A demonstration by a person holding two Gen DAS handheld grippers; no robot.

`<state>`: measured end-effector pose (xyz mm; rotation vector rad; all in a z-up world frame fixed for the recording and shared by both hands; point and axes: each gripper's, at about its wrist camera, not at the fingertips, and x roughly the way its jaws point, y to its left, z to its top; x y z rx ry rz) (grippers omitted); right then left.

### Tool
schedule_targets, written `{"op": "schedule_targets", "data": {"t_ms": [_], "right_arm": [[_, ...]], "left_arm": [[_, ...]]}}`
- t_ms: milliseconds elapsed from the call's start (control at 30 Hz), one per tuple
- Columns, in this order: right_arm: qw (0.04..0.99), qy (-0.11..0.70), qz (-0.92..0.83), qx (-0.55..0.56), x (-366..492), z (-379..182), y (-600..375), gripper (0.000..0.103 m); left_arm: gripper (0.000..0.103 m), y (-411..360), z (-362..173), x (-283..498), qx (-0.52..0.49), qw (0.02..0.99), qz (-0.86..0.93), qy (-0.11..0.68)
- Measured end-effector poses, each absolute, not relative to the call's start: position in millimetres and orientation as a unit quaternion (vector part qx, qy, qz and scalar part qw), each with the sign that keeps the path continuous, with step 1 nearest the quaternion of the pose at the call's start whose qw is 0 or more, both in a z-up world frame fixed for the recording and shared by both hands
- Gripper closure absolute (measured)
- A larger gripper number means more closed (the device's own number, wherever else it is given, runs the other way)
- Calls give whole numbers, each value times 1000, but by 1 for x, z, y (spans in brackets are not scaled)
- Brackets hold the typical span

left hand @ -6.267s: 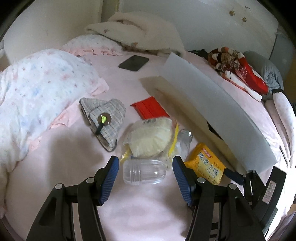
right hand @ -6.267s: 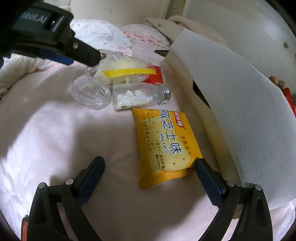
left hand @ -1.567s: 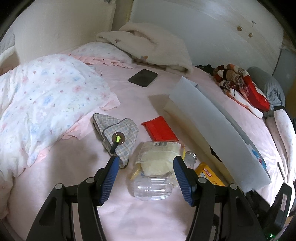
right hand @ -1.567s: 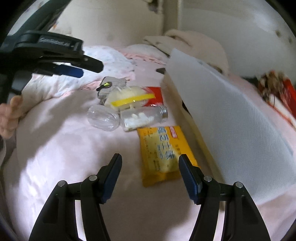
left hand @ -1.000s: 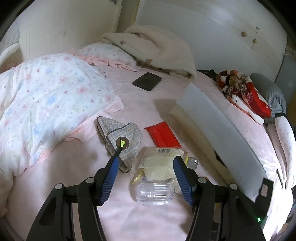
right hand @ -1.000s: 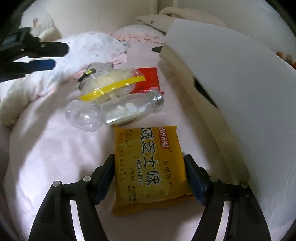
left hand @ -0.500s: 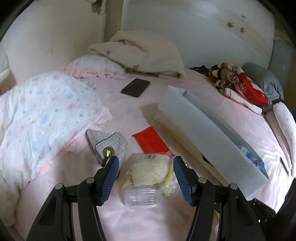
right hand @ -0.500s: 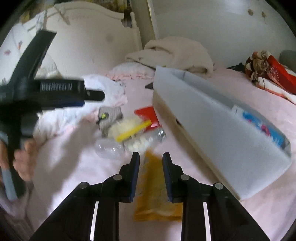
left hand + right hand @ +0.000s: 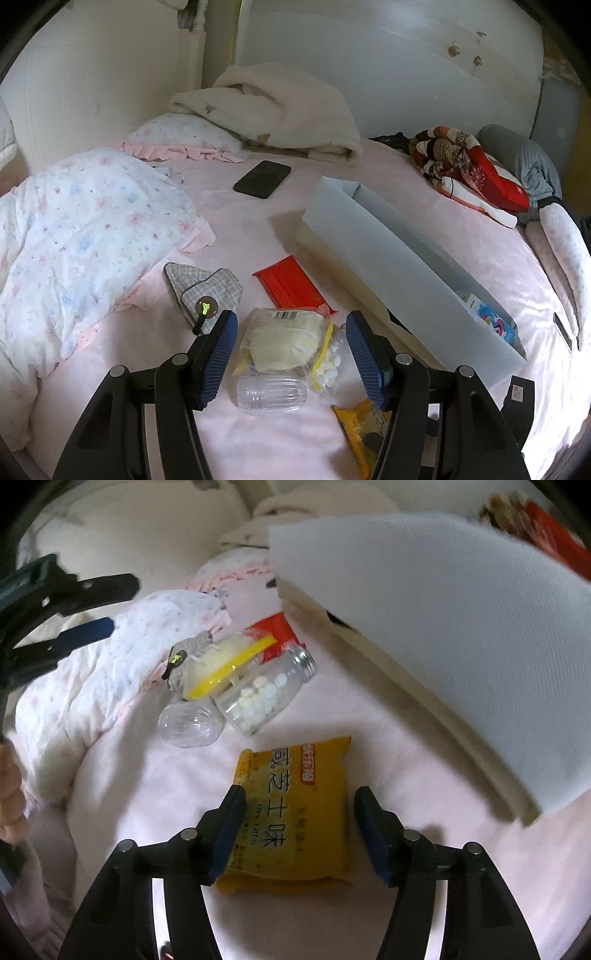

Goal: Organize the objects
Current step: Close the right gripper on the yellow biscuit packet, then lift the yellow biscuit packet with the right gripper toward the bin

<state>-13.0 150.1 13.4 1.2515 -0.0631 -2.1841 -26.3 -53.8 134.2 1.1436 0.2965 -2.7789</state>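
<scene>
Far left on my left wrist view is the floral quilt [image 9: 85, 229] bunched on the pink bed [image 9: 258, 221], then a plaid pouch [image 9: 203, 288] just beside it. My left gripper [image 9: 288, 354] hangs over the pile with jaws apart, nothing pressed; between its fingers I see the zip bag [image 9: 284, 338] lying on a clear capsule [image 9: 271, 393], red packet [image 9: 291, 284] behind them, black phone [image 9: 262, 179] further back. Right of that the long grey bin [image 9: 399, 273] lies on the bed, something printed inside its near end, can't tell what. On the right wrist view, the pill jar [image 9: 266, 694] lies just right of the capsule. My right gripper [image 9: 299, 834] has jaws that just opened, now standing either side of the yellow biscuit pack [image 9: 295, 812], which lies flat on the sheet beside the bin; left pad at its edge, right pad clear.
</scene>
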Motion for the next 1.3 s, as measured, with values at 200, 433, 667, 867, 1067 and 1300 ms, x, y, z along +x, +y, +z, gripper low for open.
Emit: {"op": "schedule_targets", "data": {"t_ms": [200,433,667,867,1067,1300], "right_arm": [[304,38,-846,435,1,27,133,41],[295,147,-845,421,10,5,108,30],[299,102,-851,418,6,9,128,33],[298,76,-861,406,10,21,140,33],[305,40,-871,382,7,51,140,33],[307,15,-887,343,10,99,155,33]], "left_arm": [[44,-53,134,-27,379,63,-918,97],[44,-51,132,-29,384,64,-917,92],[44,-51,135,-29,381,64,-918,92],[44,-48,138,-30,379,62,-919,90],[44,-37,143,-33,373,53,-922,83],[44,-20,152,-34,366,39,-928,65]]}}
